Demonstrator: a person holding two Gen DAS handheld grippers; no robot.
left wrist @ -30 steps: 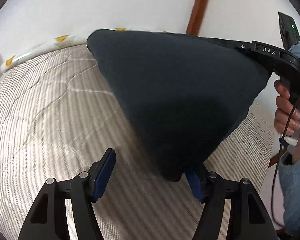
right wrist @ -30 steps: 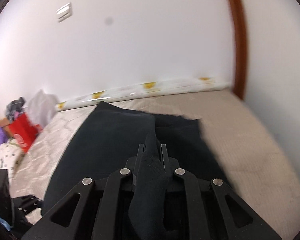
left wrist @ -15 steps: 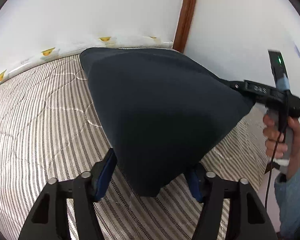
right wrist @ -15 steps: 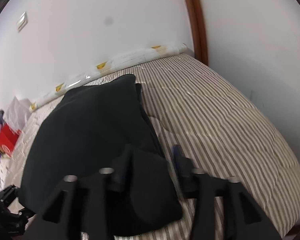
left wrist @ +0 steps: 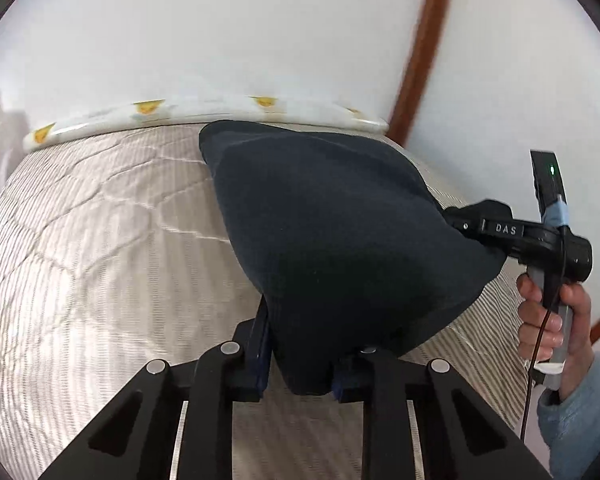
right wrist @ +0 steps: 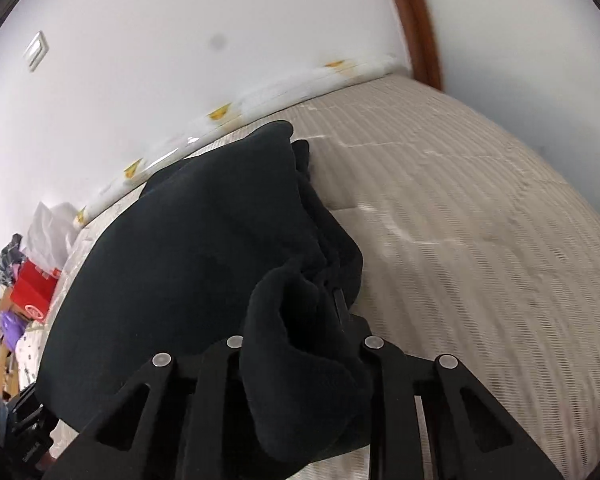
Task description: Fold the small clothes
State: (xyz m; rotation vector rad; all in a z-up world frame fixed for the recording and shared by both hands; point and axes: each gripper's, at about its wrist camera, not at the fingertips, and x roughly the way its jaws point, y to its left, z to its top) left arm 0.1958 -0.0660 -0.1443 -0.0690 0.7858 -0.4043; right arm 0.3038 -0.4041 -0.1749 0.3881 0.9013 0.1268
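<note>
Both hand-held grippers, left (left wrist: 300, 364) and right (right wrist: 300, 320), are pinching the dark garment (left wrist: 340, 232), holding it above the bed (left wrist: 100, 240) toward 12 o'clock for folding.

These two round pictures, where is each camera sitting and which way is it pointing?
Left wrist view: sits on the left gripper, looks forward along its fingers over the striped mattress at the dark garment; the person's right hand holding the right gripper shows.
Right wrist view: sits on the right gripper, faces the wall and the garment it pinches.
Shared: garment, mattress, rolled duck-print sheet.
</note>
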